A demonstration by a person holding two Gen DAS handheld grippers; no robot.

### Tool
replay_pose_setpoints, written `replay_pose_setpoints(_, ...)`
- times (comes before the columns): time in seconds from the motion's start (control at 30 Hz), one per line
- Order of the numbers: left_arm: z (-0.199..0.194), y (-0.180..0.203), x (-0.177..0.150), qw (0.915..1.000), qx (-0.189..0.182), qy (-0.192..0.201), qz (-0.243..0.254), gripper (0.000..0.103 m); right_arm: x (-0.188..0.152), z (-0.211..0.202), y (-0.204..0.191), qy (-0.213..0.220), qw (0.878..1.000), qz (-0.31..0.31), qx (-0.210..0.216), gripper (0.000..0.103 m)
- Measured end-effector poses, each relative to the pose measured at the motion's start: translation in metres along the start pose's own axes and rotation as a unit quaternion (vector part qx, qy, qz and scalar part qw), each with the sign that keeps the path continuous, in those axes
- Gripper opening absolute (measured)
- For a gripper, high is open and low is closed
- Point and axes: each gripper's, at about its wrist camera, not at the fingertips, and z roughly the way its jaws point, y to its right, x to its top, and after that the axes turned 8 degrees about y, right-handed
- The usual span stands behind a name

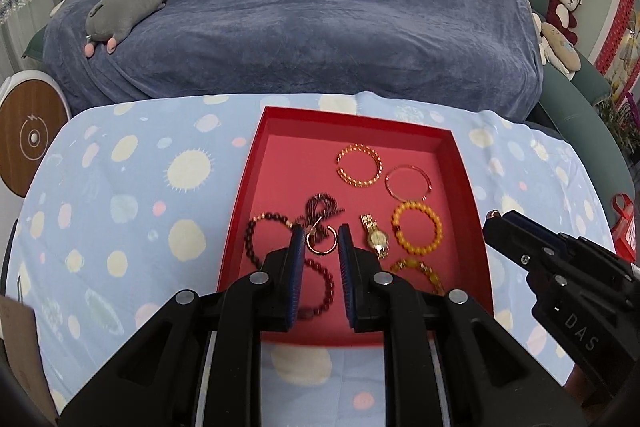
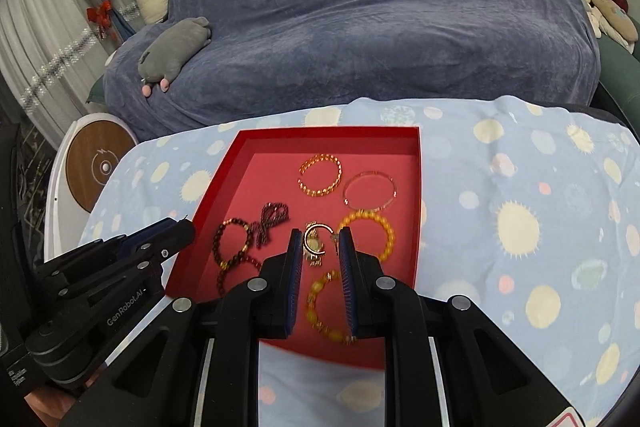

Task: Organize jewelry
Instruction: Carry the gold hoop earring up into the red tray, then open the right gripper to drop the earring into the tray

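Note:
A red tray (image 1: 246, 187) (image 2: 320, 131) lies on the spotted blue cloth. In it are a gold chain bracelet (image 1: 359, 165), a thin rose bangle (image 1: 408, 183), a yellow bead bracelet (image 1: 417, 233), a small gold watch (image 1: 376, 239), dark red bead bracelets (image 1: 264, 231) and a dark bow-shaped piece (image 1: 320, 207). My left gripper (image 1: 321, 245) (image 2: 186, 227) hovers over the tray's near left part, shut on a gold hoop earring (image 1: 321, 245). My right gripper (image 2: 320, 241) (image 1: 490, 221) hangs over the tray's near right, shut on a second hoop earring (image 2: 317, 239).
The cloth (image 1: 120, 211) covers the table all round the tray. Behind it stands a sofa under a blue-grey blanket (image 1: 320, 7) with a grey plush (image 1: 124, 11). A round white device with a wooden top (image 1: 28, 139) stands at the left, a red bag (image 1: 624, 227) at the right.

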Motion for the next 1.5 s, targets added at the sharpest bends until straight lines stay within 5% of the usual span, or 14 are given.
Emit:
replay_pose_setpoints(0.43, 0.063, -0.003, 0.036, 0.9999, 0.009, -0.010, -0.001, 0.017, 0.026, 0.056, 0.004, -0.013, 1.000, -0.006, -0.008, 0.017)
replay_pose_setpoints(1.1, 0.106, -0.002, 0.038, 0.9993, 0.012, -0.036, -0.002, 0.017, 0.024, 0.097, 0.010, -0.040, 0.999, -0.008, -0.019, 0.018)
replay_pose_setpoints(1.3, 0.104, -0.005, 0.036, 0.9989, 0.032, -0.032, -0.007, 0.044, 0.024, 0.092, 0.011, -0.033, 0.999, -0.002, -0.026, 0.030)
replay_pose_setpoints(1.5, 0.092, -0.014, 0.020, 0.9986, 0.035, -0.037, -0.018, 0.045, 0.008, 0.074, 0.010, -0.038, 0.999, 0.001, -0.016, 0.030)
